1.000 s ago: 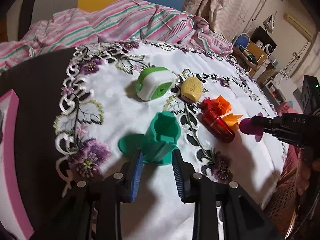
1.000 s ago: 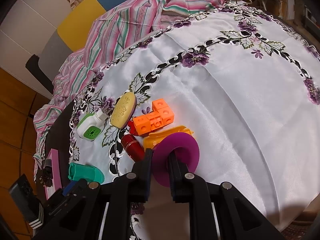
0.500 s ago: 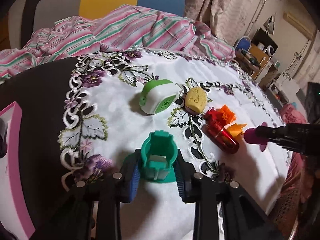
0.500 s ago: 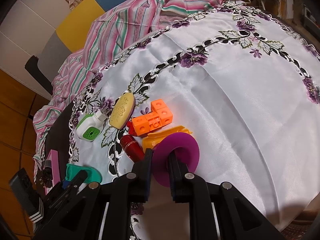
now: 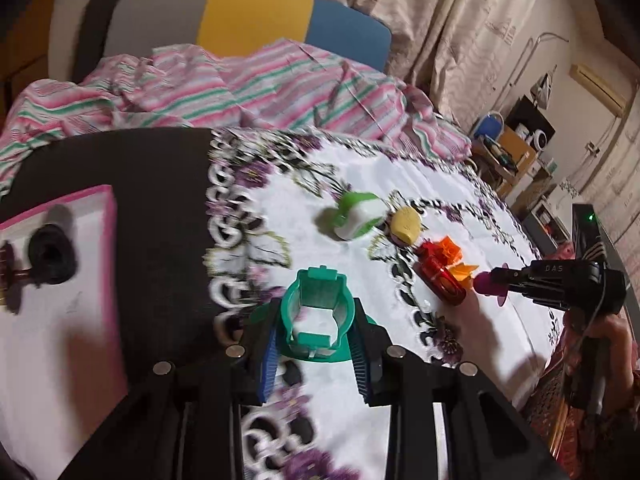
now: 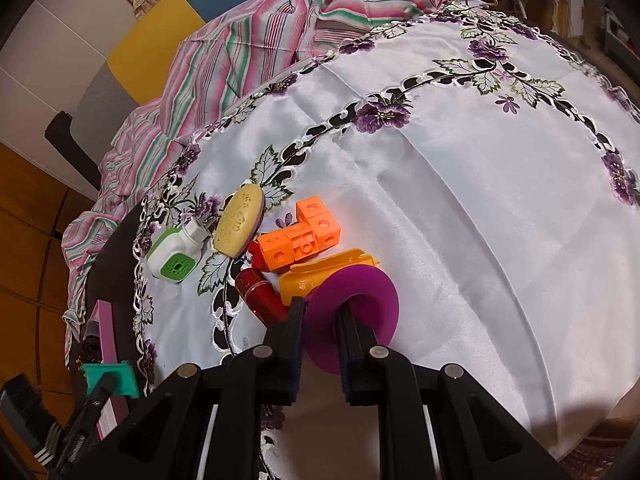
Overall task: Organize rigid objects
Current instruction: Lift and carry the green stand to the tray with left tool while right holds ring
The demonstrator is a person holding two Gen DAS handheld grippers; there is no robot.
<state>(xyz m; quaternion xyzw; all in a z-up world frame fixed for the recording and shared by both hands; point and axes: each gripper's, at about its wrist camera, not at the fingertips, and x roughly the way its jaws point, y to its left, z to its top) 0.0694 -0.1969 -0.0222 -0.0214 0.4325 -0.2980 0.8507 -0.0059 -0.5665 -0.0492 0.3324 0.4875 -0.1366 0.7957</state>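
Observation:
My left gripper [image 5: 316,344] is shut on a teal plastic holder [image 5: 318,316], lifted above the table's left side; it also shows in the right wrist view [image 6: 110,378]. My right gripper [image 6: 320,320] is shut on a purple ring [image 6: 360,316], just above the cloth next to a yellow-orange piece [image 6: 320,276]. On the white embroidered cloth [image 6: 460,200] lie a green-white plug-in device [image 6: 174,256], a yellow soap bar [image 6: 238,226], orange cubes [image 6: 300,240] and a red cylinder [image 6: 258,292].
A pink-rimmed white tray [image 5: 52,300] at the left holds a black object [image 5: 50,254]. The dark table edge [image 5: 160,200] shows beside the cloth. Striped bedding [image 5: 240,88] and a chair lie behind. Shelves with clutter stand far right.
My left gripper closed on the teal holder, lifted it and swung left toward the pink tray. My right gripper stayed put with the purple ring.

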